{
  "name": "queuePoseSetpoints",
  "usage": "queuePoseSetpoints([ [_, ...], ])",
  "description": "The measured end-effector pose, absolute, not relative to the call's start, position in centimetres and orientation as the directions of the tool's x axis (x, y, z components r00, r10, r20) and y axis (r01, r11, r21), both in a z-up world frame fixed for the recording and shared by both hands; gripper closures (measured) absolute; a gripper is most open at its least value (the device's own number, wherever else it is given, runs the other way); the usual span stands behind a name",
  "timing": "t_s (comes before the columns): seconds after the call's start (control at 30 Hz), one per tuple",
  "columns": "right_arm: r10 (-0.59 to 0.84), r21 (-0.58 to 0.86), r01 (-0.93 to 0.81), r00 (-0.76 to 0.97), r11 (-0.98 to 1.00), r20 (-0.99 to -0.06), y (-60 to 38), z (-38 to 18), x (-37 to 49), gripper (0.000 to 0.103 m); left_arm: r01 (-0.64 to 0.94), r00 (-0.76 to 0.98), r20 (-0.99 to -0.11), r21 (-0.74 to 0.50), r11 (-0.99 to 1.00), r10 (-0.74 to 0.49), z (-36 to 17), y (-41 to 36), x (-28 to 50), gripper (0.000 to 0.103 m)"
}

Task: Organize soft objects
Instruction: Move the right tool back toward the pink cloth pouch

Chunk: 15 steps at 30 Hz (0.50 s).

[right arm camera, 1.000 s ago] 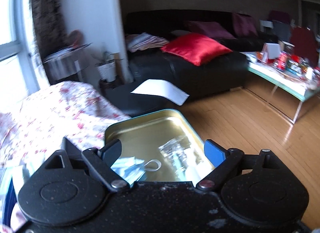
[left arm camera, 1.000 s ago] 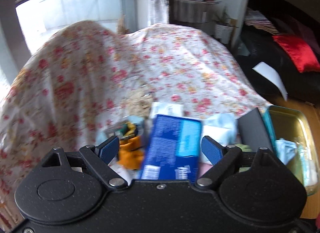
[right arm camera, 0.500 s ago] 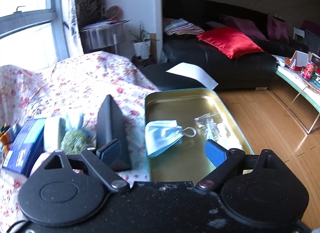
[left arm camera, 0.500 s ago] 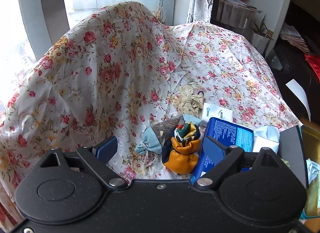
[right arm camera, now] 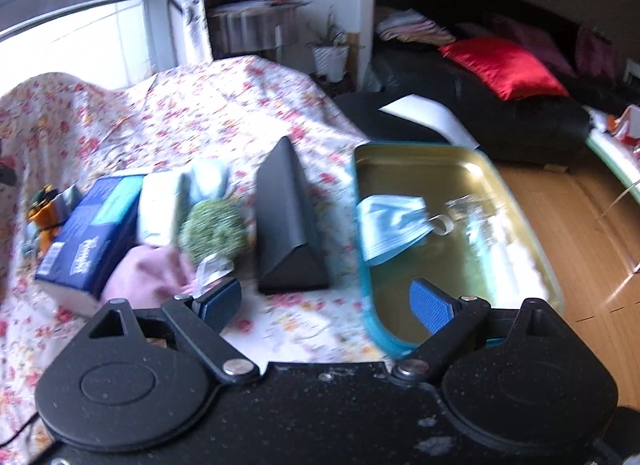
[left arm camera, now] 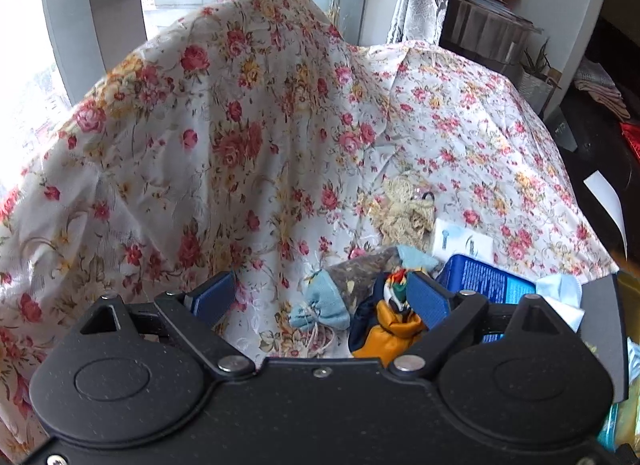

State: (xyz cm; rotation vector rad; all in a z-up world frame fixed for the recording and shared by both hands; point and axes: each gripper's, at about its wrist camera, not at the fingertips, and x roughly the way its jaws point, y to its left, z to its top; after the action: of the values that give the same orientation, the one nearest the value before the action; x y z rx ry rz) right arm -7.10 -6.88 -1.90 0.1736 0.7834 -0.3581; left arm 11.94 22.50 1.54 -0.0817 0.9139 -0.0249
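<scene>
Tray point(right arm camera: 516, 189) near corner cut off; holds face mask point(right arm camera: 394, 223), blurred clear wrapper. Left gripper point(left arm camera: 320, 297), right gripper point(right arm camera: 326, 303) spread, empty.

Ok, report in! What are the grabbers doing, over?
Both grippers, left and right, open, empty. Blue paper face mask lying in gold metal tray. Dark triangular case standing between tray and soft pile.

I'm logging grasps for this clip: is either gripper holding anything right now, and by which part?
Nothing is held. The left gripper and right gripper both stand open with nothing between their pads.
</scene>
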Motion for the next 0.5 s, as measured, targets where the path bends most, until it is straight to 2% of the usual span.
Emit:
queuePoseSetpoints([
  [0.5, -0.070, 0.156, 0.311, 0.608, 0.938, -0.791, -2.6, -4.5, -1.5, 0.012, 0.126, 0.599, -0.790, -0.067, 0.990, -0.130, 1.1, 19.3, 9.5, 0.014],
])
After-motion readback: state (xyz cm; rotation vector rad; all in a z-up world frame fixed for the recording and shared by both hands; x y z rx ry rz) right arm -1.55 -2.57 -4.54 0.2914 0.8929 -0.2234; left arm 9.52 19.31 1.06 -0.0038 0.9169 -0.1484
